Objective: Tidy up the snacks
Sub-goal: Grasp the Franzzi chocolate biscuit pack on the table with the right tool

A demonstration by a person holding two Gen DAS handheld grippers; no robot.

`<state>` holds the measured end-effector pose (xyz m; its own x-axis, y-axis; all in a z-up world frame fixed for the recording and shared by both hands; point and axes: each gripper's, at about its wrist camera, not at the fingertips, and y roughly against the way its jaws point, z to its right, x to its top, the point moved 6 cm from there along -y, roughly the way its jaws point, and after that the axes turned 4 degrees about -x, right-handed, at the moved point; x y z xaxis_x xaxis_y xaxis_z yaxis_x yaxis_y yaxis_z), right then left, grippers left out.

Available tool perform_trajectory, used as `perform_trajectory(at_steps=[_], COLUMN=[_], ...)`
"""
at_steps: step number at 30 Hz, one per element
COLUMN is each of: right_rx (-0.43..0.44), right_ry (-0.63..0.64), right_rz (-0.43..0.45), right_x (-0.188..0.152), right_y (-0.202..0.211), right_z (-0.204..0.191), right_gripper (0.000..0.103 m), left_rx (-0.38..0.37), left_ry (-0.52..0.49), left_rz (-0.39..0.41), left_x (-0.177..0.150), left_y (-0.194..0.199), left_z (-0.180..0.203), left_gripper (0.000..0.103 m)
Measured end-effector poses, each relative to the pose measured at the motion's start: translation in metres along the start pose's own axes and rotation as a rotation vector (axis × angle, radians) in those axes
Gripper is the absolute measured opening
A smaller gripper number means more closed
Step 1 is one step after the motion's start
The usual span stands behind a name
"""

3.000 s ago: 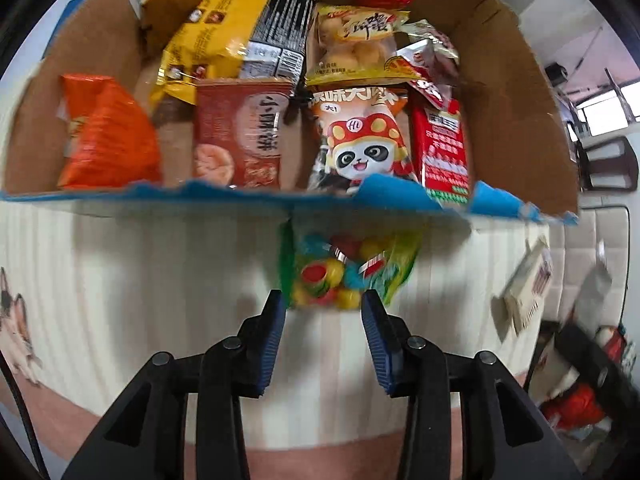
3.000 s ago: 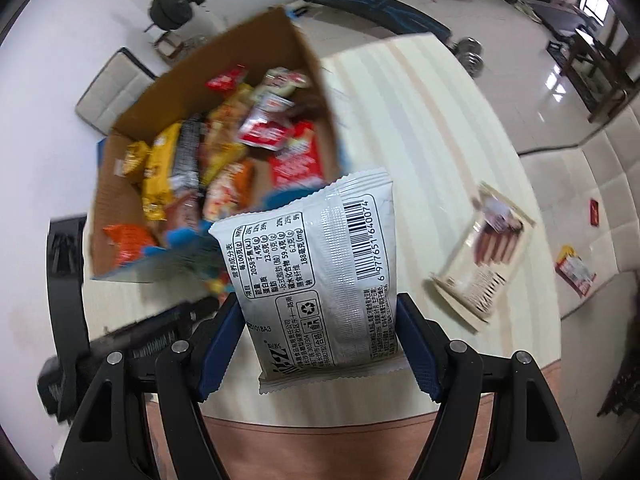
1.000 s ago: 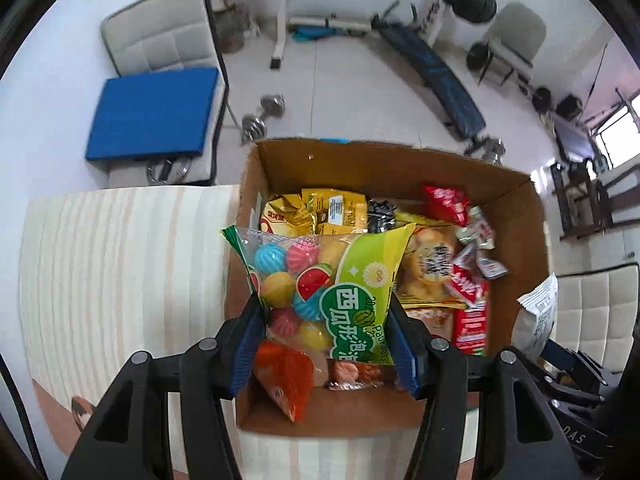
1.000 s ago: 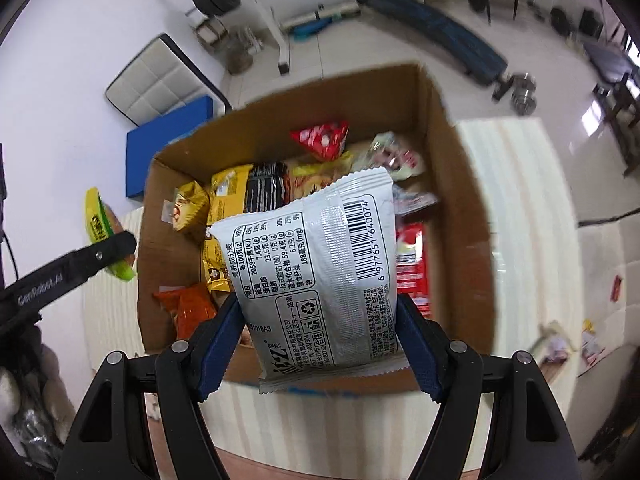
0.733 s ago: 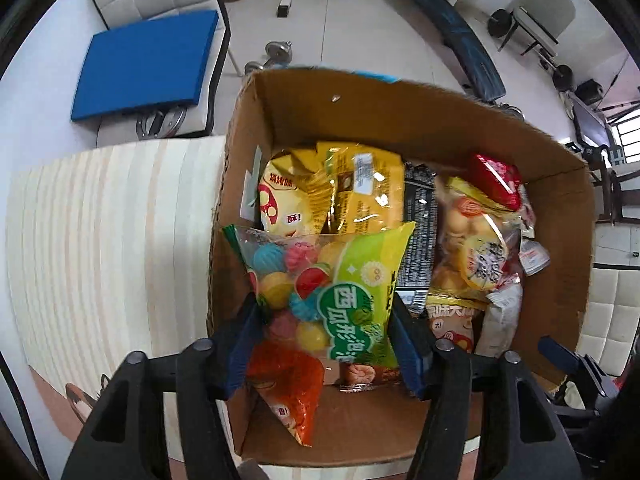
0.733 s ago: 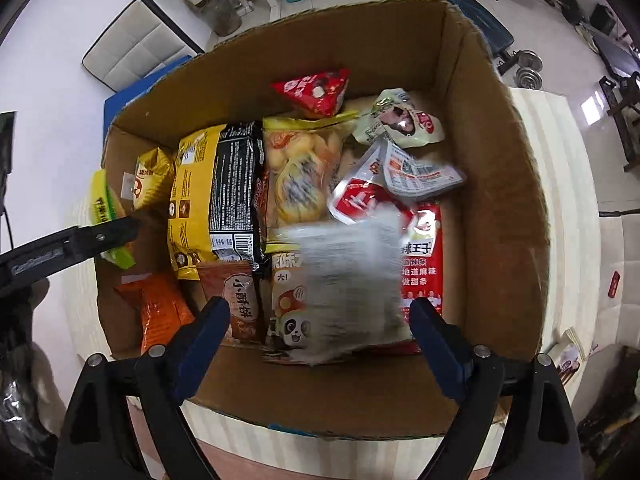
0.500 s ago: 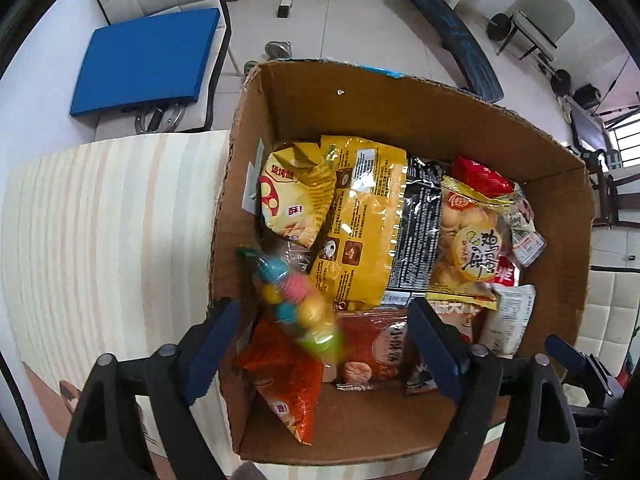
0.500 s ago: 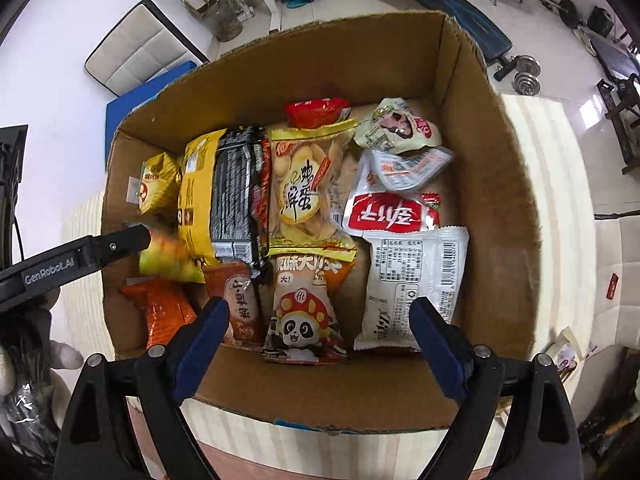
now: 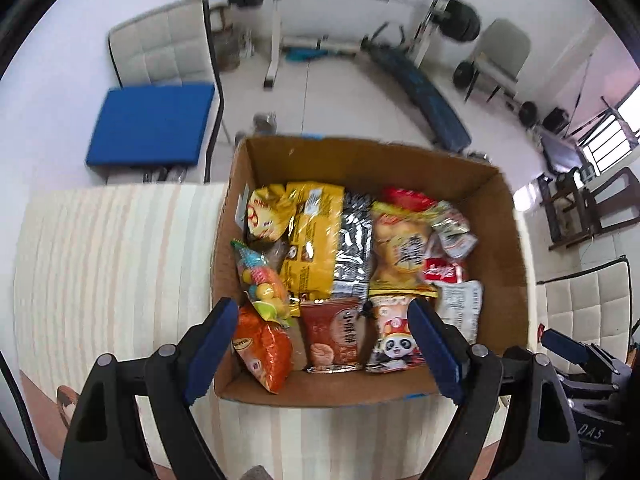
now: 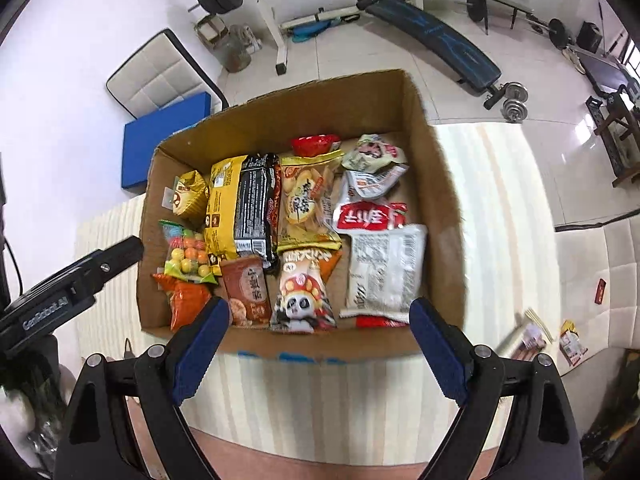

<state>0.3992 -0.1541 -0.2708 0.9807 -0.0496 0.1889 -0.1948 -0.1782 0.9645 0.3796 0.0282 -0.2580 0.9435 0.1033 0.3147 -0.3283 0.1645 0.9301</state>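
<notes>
A cardboard box [image 9: 504, 248] [image 10: 440, 208] on the striped table holds several snack packs. The bag of coloured candy balls [image 9: 260, 280] [image 10: 186, 254] lies at the box's left side, above an orange pack [image 9: 262, 350]. The white pack with a barcode [image 10: 384, 272] [image 9: 460, 308] rests at the right side of the box. My left gripper [image 9: 324, 350] hangs open above the box's near edge with nothing between its fingers. My right gripper [image 10: 320, 350] is open too, empty, above the near wall. The left gripper's body [image 10: 68, 296] shows at the left in the right wrist view.
One flat snack pack [image 10: 528, 336] lies on the table right of the box, near the table's edge. Small packets [image 10: 572, 342] lie on the floor beyond. Chairs, a blue cushion [image 9: 148, 124] and a weight bench [image 10: 432, 34] stand behind the table.
Both grippers opened and let go of their packs: the candy bag dropped into the box's left side, the white pack into its right. Both grippers then rose away from the box.
</notes>
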Motion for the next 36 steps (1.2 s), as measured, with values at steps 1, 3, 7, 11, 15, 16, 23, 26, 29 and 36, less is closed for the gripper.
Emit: perform_trajectory(at_steps=[1, 3, 7, 11, 15, 16, 23, 26, 29, 36], right_rx=[-0.001, -0.005, -0.016, -0.062, -0.1, -0.11, -0.192, -0.196, -0.201, -0.239], right_ry=[-0.012, -0.051, -0.21, -0.364, -0.476, -0.497, -0.563, -0.588, -0.593, -0.544], right_rz=[0.008, 0.018, 0.025, -0.009, -0.084, -0.1, -0.186, -0.218, -0.225, -0.199], right_x=[-0.005, -0.016, -0.042, -0.066, -0.085, -0.088, -0.103, -0.106, -0.108, -0.107], right_y=[0.006, 0.014, 0.023, 0.009, -0.027, -0.036, -0.091, -0.11, -0.117, -0.122], right_z=[0.006, 0.021, 0.077, 0.139, 0.188, 0.198, 0.236, 0.241, 0.241, 0.235], right_gripper=[0.094, 0.094, 0.094, 0.094, 0.094, 0.094, 0.094, 0.094, 0.091, 0.064], left_rx=[0.0, -0.006, 0.009, 0.024, 0.038, 0.039, 0.041, 0.043, 0.046, 0.057], left_ry=[-0.002, -0.002, 0.002, -0.002, -0.04, -0.045, -0.07, -0.069, -0.068, -0.071], left_rz=[0.019, 0.032, 0.038, 0.015, -0.016, -0.029, -0.067, -0.077, -0.079, -0.07], left_x=[-0.005, -0.016, -0.038, -0.057, -0.07, -0.072, -0.076, -0.074, -0.07, -0.064], left_y=[0.006, 0.013, 0.013, 0.001, -0.018, -0.024, -0.049, -0.056, -0.058, -0.059], left_z=[0.004, 0.01, 0.019, 0.032, 0.049, 0.052, 0.067, 0.067, 0.065, 0.058], left_gripper=[0.086, 0.086, 0.087, 0.086, 0.086, 0.086, 0.086, 0.086, 0.086, 0.086])
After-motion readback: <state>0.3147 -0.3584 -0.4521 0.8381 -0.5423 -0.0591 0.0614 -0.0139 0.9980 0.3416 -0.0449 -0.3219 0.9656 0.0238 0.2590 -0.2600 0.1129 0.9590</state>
